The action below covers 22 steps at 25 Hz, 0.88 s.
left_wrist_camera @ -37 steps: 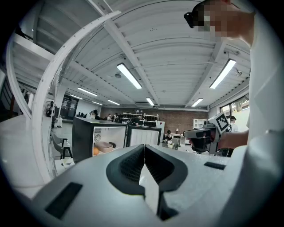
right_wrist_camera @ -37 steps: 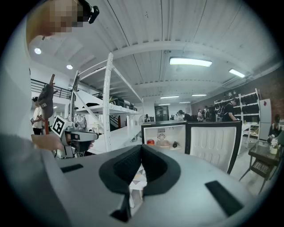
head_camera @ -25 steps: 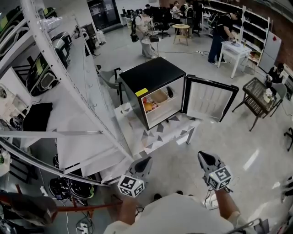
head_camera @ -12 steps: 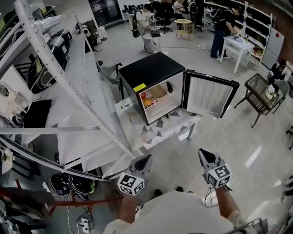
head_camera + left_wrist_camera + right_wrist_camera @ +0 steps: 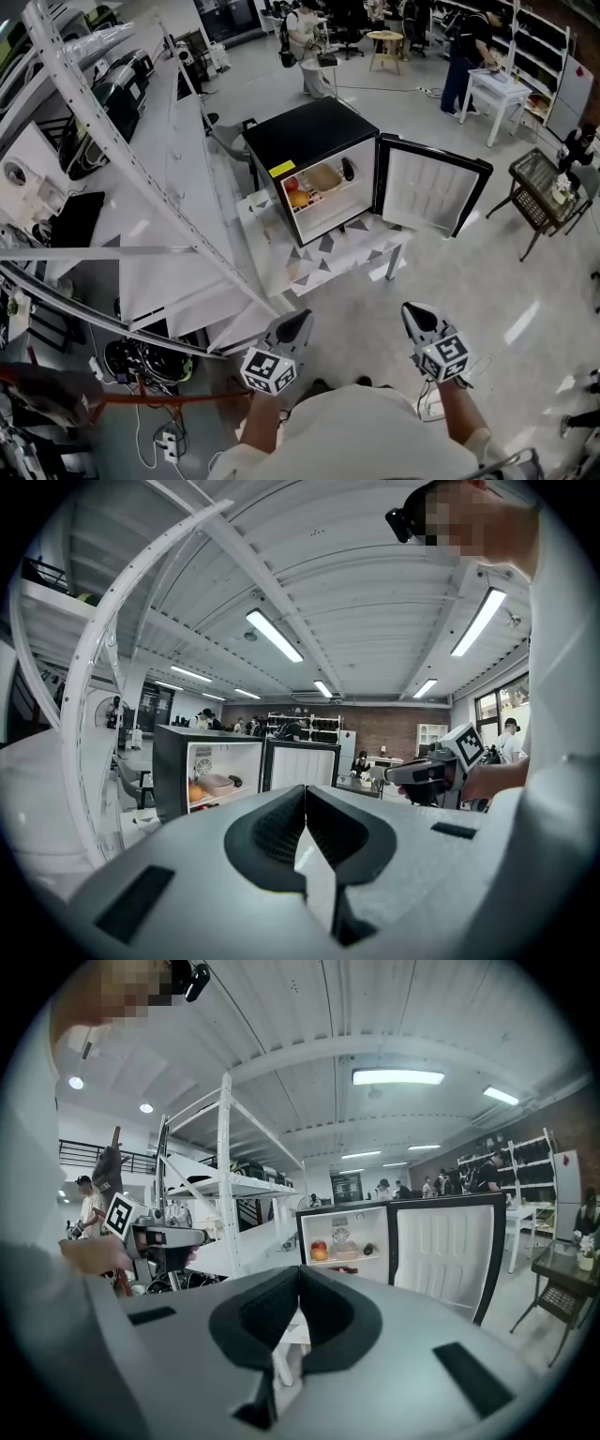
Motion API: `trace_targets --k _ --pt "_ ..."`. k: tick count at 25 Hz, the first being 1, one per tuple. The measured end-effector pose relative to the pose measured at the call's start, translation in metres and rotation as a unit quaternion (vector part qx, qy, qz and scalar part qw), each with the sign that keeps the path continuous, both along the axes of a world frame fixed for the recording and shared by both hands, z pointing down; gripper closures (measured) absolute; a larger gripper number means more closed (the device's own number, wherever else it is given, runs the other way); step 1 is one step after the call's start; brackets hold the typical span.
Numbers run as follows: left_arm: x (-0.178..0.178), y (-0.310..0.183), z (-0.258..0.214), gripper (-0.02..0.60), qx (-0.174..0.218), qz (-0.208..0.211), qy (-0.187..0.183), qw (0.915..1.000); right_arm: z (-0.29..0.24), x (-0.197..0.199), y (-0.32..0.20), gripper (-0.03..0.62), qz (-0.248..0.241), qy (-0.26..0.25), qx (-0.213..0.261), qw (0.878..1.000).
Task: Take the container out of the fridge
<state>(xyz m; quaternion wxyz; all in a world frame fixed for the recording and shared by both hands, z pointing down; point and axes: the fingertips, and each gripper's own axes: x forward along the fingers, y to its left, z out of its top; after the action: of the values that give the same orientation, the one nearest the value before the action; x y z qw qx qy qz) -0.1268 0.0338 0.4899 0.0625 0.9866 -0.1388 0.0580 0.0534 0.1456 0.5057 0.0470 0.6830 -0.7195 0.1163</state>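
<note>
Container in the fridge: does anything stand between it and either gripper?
Nothing visible does. The fridge door is open, the container sits beside fruit, and only open space lies between it and the left gripper and right gripper.

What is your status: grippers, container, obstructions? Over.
Left gripper and right gripper shut, empty, far from the black mini fridge. Beige shallow container on its shelf, door open. Path looks unobstructed.

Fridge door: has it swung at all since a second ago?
No. The fridge door stands wide open, at the same angle to the black fridge body as before.
</note>
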Motion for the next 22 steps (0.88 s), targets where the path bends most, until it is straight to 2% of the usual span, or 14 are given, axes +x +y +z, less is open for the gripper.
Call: trace_targets --k 12,22 --pt "0.009 0.02 0.001 0.577 -0.002 -0.022 0.0 0.9998 0.004 0.009 0.001 0.586 -0.031 -0.011 0.007 0.999" --pt "0.01 -0.012 0.01 0.577 -0.013 -0.03 0.003 0.9994 0.01 0.012 -0.035 0.586 -0.038 -0.009 0.0 0.999"
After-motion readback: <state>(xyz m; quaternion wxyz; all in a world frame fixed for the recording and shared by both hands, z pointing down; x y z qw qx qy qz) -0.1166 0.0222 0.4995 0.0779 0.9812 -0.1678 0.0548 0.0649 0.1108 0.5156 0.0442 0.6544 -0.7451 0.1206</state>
